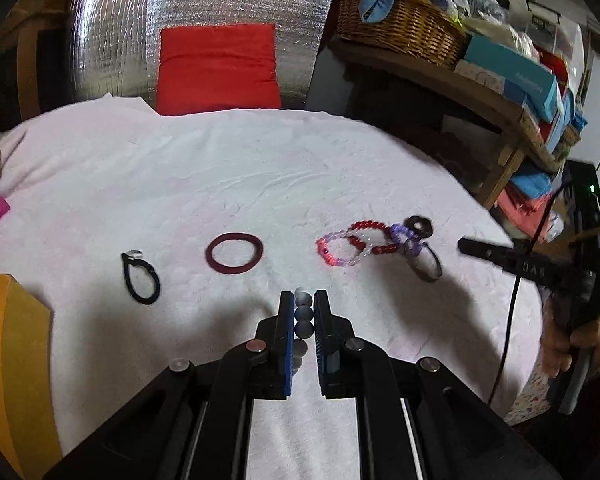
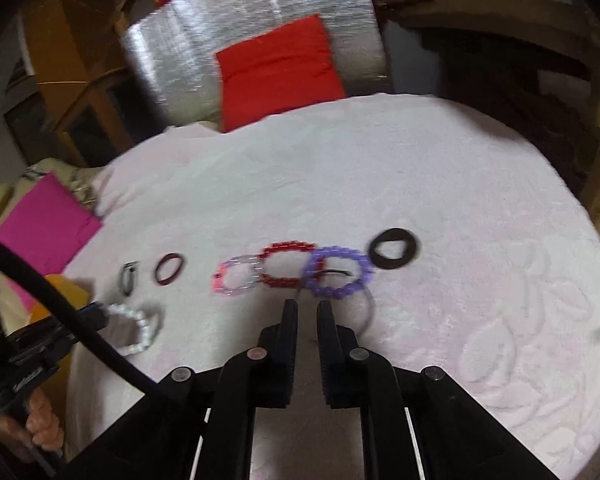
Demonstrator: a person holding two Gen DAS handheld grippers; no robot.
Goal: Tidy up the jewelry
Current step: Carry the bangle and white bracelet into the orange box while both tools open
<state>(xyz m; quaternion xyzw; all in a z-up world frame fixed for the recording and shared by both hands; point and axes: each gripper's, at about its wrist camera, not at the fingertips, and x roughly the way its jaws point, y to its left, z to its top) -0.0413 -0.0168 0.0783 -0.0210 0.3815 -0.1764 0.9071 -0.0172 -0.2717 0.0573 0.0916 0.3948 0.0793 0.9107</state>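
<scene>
A row of jewelry is laid out across the white cloth (image 1: 220, 184) on the bench. At the left of the row a black loop (image 1: 140, 278) and a dark red ring (image 1: 233, 253) lie apart from each other and from the rest, so these look sorted. Further right, the pink bracelet (image 1: 332, 250), the red bracelet (image 1: 370, 236) and the purple bracelet (image 2: 337, 272) overlap in a chain and seem not yet separated. A black ring (image 2: 395, 249) lies just past the purple bracelet, near it. The task is judged to be partly done, with the tangled group left to be spread out.

The left gripper (image 1: 304, 300) is closed on a pale bead bracelet (image 1: 303, 314); in the left wrist view several beads are seen clamped between the blue pads (image 1: 287, 320), and in the right wrist view the rest of the bracelet hangs in a loop from the tip, above the cloth at the left end of the row. It has yet to be set down.

The right gripper (image 2: 307, 306) is held with its jaws nearly together, just in front of the purple bracelet. A thin dark band (image 2: 366, 308) curves beside its right finger; whether it is pinched cannot be told through the blur.
</scene>
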